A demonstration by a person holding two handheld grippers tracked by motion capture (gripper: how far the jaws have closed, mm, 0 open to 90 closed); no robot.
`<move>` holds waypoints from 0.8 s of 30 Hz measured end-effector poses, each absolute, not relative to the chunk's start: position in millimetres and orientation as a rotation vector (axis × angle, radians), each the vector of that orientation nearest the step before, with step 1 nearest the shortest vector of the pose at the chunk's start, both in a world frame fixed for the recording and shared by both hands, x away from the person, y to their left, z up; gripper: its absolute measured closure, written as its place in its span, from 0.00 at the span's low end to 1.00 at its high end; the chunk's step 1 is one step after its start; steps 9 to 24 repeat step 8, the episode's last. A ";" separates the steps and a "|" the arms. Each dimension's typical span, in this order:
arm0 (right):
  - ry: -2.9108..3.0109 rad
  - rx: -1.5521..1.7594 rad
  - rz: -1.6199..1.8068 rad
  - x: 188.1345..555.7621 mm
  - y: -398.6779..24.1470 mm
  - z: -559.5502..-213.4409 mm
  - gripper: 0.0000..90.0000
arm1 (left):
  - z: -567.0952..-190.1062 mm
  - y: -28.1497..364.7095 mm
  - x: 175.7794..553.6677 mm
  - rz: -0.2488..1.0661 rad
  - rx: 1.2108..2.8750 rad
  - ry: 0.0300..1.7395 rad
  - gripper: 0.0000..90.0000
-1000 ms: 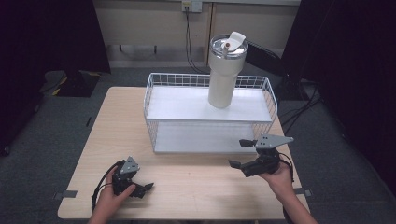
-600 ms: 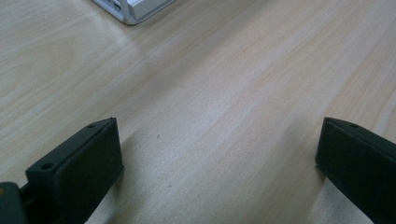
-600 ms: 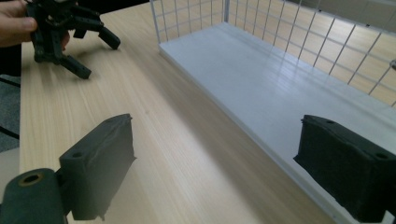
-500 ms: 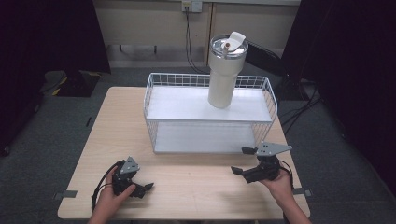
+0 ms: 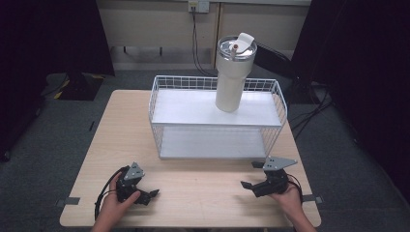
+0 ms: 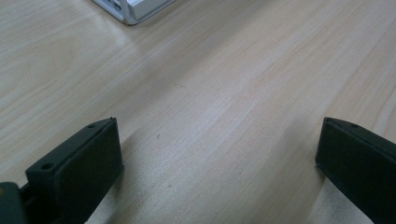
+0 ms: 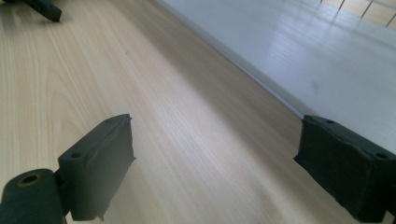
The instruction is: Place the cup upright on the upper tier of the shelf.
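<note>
Both the left gripper [image 5: 153, 193] and right gripper [image 5: 247, 184] rest on the bench [image 5: 203, 188], fingers open and empty; the high view shows a cream tumbler [image 5: 232, 82] upright on the wire basket [image 5: 164, 121].

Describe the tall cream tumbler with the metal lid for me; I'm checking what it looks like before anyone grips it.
The tall cream tumbler with the metal lid stands upright on the white upper shelf of the white wire basket rack, toward its back right. Its smooth, matte body is wider at the top and steps in to a narrower base. The round silvery lid carries a raised white flip tab and a small reddish spot. Only the shelf touches it; both grippers are far off at the table's near edge.
</note>
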State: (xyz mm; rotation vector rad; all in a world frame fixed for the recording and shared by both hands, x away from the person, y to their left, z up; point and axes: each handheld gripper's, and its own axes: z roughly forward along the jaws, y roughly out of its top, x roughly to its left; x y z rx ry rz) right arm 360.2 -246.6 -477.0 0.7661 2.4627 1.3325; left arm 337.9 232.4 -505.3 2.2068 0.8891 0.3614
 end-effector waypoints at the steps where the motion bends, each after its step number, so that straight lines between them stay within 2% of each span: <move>1: 2.469 0.768 1.326 360.0 -246.8 -479.4 0.11 | -505.3 232.4 337.8 0.362 2.207 0.889 0.00; 24: 2.501 0.767 1.257 360.3 -247.2 -488.8 0.11 | -505.3 232.4 337.8 0.361 2.207 0.890 0.00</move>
